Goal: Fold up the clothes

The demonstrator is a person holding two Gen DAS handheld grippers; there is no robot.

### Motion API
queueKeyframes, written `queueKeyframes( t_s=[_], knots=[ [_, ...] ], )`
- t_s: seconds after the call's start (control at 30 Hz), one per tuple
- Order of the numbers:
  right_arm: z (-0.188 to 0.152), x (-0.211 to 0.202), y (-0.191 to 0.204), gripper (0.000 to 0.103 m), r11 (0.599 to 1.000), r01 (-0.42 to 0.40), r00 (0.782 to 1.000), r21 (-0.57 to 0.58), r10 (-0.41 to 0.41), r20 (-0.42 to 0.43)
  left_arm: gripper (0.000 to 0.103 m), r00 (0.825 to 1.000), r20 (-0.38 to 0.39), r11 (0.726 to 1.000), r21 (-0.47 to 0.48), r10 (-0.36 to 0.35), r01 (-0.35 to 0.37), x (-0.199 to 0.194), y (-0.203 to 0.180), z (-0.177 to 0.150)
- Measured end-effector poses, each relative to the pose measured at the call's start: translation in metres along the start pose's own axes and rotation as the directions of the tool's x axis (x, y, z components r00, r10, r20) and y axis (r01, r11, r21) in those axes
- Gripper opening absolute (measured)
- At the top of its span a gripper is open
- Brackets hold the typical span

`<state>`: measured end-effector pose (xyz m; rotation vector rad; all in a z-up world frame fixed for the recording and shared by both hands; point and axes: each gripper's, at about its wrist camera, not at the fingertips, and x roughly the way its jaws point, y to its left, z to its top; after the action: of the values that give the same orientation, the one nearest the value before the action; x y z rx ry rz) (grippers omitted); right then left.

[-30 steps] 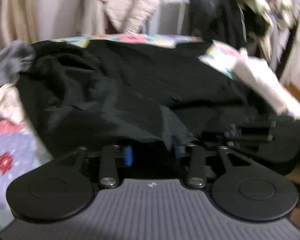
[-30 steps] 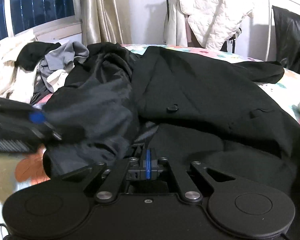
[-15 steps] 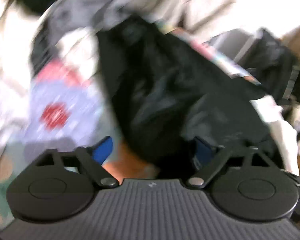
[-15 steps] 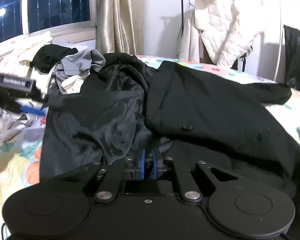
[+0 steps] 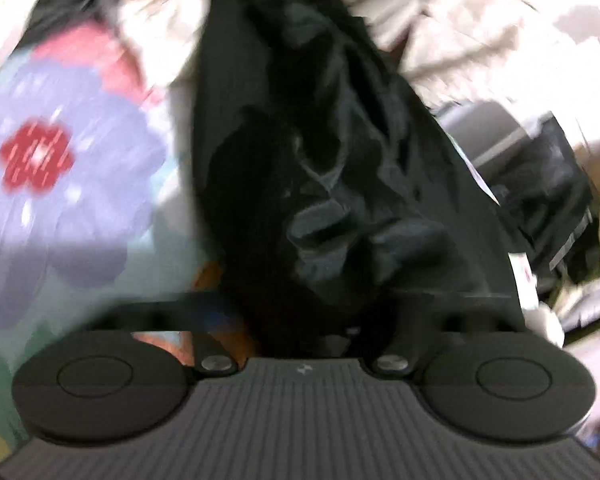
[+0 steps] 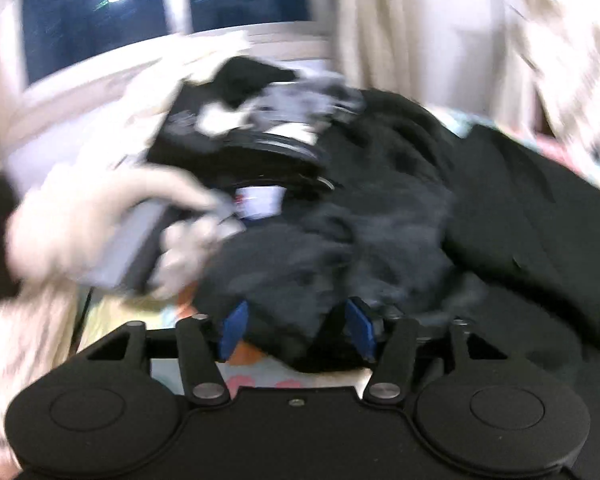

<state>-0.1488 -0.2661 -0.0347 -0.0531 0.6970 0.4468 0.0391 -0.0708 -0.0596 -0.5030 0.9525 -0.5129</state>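
Note:
A black jacket lies crumpled on the bed, and both views are heavily blurred by motion. My left gripper is open, its arms spread wide, with a bunched fold of the jacket lying between them. In the right wrist view the jacket spreads across the centre and right. My right gripper is open, and its blue pads flank a lump of black cloth. At the left, a white-gloved hand holds a grey gripper handle just over the jacket's edge.
The floral bedsheet shows left of the jacket. A heap of grey, black and white clothes lies beyond it, below a dark window and a curtain. A cream quilted coat hangs at the right.
My right gripper has gone from shut to open and swung left toward the jacket's near edge. My left gripper has opened wider and turned left along the jacket.

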Motion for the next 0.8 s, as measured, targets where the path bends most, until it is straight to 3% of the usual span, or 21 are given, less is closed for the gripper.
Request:
queueKeyframes(
  t_s=[0.07,0.17,0.2,0.33,0.4,0.5,0.57,0.63,0.8],
  knots=[
    [-0.003,0.003,0.003,0.067,0.999,-0.047,0.999,0.004,0.047,-0.016,0.01,0.999,0.024,0.999,-0.019,-0.033,0.034,-0.012,0.001,0.005],
    [-0.003,0.001,0.006,0.067,1.0,0.009,1.0,-0.027,-0.009,-0.019,0.008,0.988,0.122,0.994,-0.043,-0.094,0.1,-0.047,0.003,0.015],
    [-0.002,-0.002,0.006,0.067,0.999,0.039,0.999,-0.032,-0.04,-0.005,0.008,0.981,0.173,0.996,-0.024,-0.083,0.088,-0.065,0.001,0.019],
    [-0.001,-0.008,0.006,0.067,0.992,0.123,0.992,-0.032,-0.121,0.04,0.008,0.936,0.349,0.991,0.107,0.038,-0.08,-0.118,-0.001,0.028],
    [-0.002,-0.01,0.008,0.067,0.993,0.12,0.992,-0.017,-0.119,0.052,0.008,0.932,0.349,0.986,0.099,0.092,-0.135,-0.122,0.009,0.032],
    [-0.002,-0.014,0.021,0.072,0.996,0.087,0.994,-0.027,-0.085,0.068,0.008,0.948,0.299,0.994,0.0,0.108,-0.113,-0.117,0.028,0.034],
    [-0.004,-0.003,0.03,0.073,0.975,0.185,0.983,-0.12,-0.181,0.04,0.008,0.95,0.288,0.993,-0.012,0.119,-0.12,-0.114,0.029,0.036],
    [-0.007,0.013,0.031,0.073,0.941,0.29,0.956,-0.175,-0.292,0.015,0.008,0.949,0.287,0.989,0.018,0.134,-0.145,-0.114,0.023,0.037],
    [-0.007,0.031,0.015,0.075,0.915,0.357,0.931,-0.186,-0.365,-0.01,0.008,0.963,0.221,0.988,-0.008,0.154,-0.156,-0.108,0.029,0.027]
  ],
)
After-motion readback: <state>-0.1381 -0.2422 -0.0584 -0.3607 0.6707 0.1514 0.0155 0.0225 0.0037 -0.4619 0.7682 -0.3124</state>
